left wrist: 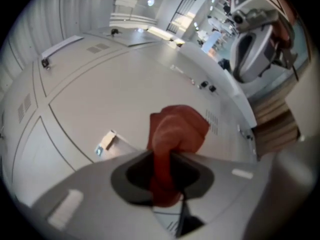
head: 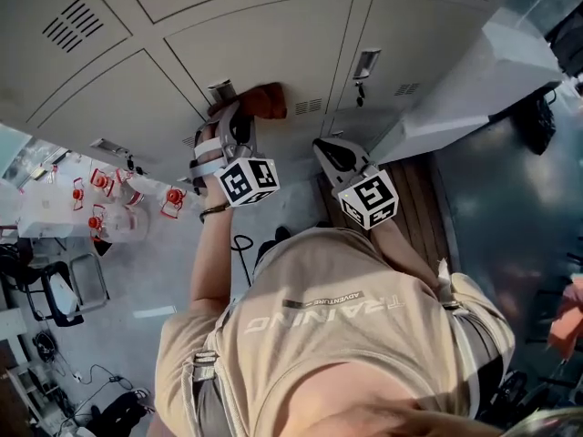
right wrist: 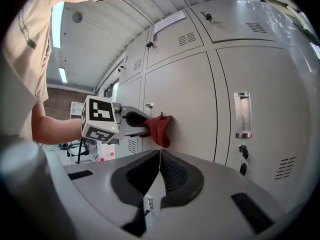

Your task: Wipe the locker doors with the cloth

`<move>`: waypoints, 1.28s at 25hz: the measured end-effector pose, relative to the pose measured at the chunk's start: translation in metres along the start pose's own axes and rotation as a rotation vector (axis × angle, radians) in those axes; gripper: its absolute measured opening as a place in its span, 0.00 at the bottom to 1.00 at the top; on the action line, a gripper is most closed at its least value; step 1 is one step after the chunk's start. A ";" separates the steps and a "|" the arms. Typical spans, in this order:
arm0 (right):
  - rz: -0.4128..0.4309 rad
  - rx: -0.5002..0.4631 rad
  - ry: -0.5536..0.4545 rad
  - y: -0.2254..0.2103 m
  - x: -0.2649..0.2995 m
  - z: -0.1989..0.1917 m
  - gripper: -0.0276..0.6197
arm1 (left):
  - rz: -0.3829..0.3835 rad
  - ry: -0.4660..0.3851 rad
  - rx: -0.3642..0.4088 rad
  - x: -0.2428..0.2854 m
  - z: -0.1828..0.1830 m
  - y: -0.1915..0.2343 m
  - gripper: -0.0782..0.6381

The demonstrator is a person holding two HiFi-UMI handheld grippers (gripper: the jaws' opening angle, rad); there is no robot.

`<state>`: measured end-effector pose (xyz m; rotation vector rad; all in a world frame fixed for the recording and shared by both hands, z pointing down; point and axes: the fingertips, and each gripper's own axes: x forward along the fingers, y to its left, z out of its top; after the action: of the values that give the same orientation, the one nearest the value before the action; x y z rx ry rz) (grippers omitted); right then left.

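A rust-red cloth (head: 262,101) is clamped in my left gripper (head: 235,127) and lies against a pale grey locker door (head: 273,44), beside its vent slots. In the left gripper view the cloth (left wrist: 176,131) bunches out from between the shut jaws of the left gripper (left wrist: 162,156). My right gripper (head: 328,151) hovers lower and to the right, a little off the lockers. In its own view the right gripper (right wrist: 159,155) has its jaws closed on nothing, and the cloth (right wrist: 159,128) and left gripper (right wrist: 131,122) show ahead against the door (right wrist: 185,94).
A metal handle (right wrist: 242,114) and a key in a lock (right wrist: 243,166) sit on the neighbouring door. Red-capped bottles (head: 118,203) stand on a surface at the left. Wooden slats (head: 426,203) and a white slanted panel (head: 492,71) lie to the right.
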<state>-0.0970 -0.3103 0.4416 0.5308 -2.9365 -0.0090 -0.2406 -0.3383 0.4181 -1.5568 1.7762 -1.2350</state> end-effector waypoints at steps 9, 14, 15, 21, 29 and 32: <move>0.042 0.011 0.012 0.005 0.010 -0.005 0.07 | -0.209 0.142 -0.088 0.017 -0.060 -0.080 0.22; 0.035 0.023 0.030 0.008 0.011 -0.006 0.07 | -0.295 0.172 -0.112 0.023 -0.080 -0.112 0.22; 0.031 0.025 0.031 0.008 0.011 -0.007 0.07 | -0.303 0.172 -0.110 0.023 -0.081 -0.114 0.22; 0.003 0.061 0.054 0.003 0.012 -0.024 0.07 | -0.292 0.117 -0.089 0.009 -0.056 -0.094 0.22; 0.030 0.076 0.054 0.009 0.021 -0.026 0.07 | -0.180 0.018 0.008 -0.036 0.022 0.018 0.22; 0.025 0.081 0.040 0.009 0.018 -0.023 0.07 | -0.091 -0.014 0.047 -0.044 0.050 0.064 0.22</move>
<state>-0.1135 -0.3082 0.4673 0.5001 -2.9143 0.1229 -0.2220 -0.3155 0.3304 -1.6317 1.6718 -1.2963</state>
